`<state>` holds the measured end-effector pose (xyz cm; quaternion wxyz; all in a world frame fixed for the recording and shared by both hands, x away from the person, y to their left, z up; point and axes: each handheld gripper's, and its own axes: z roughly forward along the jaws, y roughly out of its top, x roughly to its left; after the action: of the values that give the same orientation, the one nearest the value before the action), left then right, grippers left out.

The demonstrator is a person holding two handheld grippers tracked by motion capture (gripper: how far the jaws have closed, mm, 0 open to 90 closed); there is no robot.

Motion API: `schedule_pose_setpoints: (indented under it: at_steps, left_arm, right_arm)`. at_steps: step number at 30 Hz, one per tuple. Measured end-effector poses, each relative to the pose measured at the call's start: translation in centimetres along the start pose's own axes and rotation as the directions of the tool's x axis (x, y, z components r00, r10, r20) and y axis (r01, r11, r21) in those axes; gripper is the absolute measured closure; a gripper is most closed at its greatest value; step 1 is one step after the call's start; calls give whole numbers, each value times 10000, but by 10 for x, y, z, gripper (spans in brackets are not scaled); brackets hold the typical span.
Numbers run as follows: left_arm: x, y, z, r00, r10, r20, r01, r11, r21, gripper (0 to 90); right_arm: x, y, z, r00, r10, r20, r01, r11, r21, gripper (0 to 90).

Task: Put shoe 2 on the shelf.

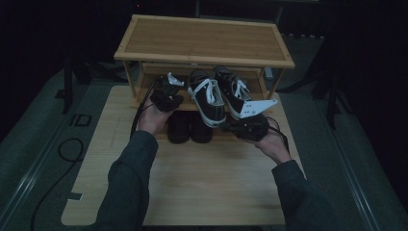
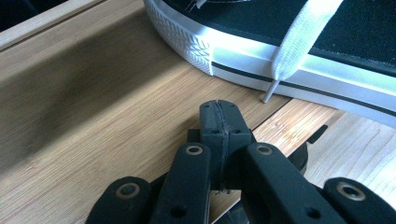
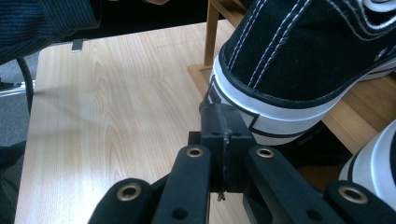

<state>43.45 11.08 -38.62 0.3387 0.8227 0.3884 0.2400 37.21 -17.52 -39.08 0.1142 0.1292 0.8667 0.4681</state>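
Two black canvas sneakers with white soles and laces lie on the lower shelf of a bamboo shoe rack (image 1: 202,57). The left sneaker (image 1: 208,100) has its heel jutting out over the shelf edge, and the right sneaker (image 1: 232,90) lies beside it. My left gripper (image 1: 176,97) is shut and empty, just left of the left sneaker's toe (image 2: 196,42), over the shelf board. A white lace end (image 2: 285,56) hangs near its tips (image 2: 219,112). My right gripper (image 1: 227,126) is shut, with its tips (image 3: 219,116) at the white heel rubber of that sneaker (image 3: 299,56).
A pair of dark shoes (image 1: 190,126) stands on the light wooden table (image 1: 192,178) under the jutting heel. The rack's top board is bare. The second sneaker's white sole (image 3: 373,163) lies close to my right gripper. A cable (image 1: 67,149) runs across the floor at the left.
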Motion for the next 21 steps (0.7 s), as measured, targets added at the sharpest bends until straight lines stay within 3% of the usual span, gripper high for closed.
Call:
schedule_pose_setpoints:
  at_steps: [21]
  left_arm:
    - [0,-2,0,9999,-144,5,144,9997,-176,900]
  right_arm:
    - [9,15,24,9996,-265,-28,265,9996,34,900]
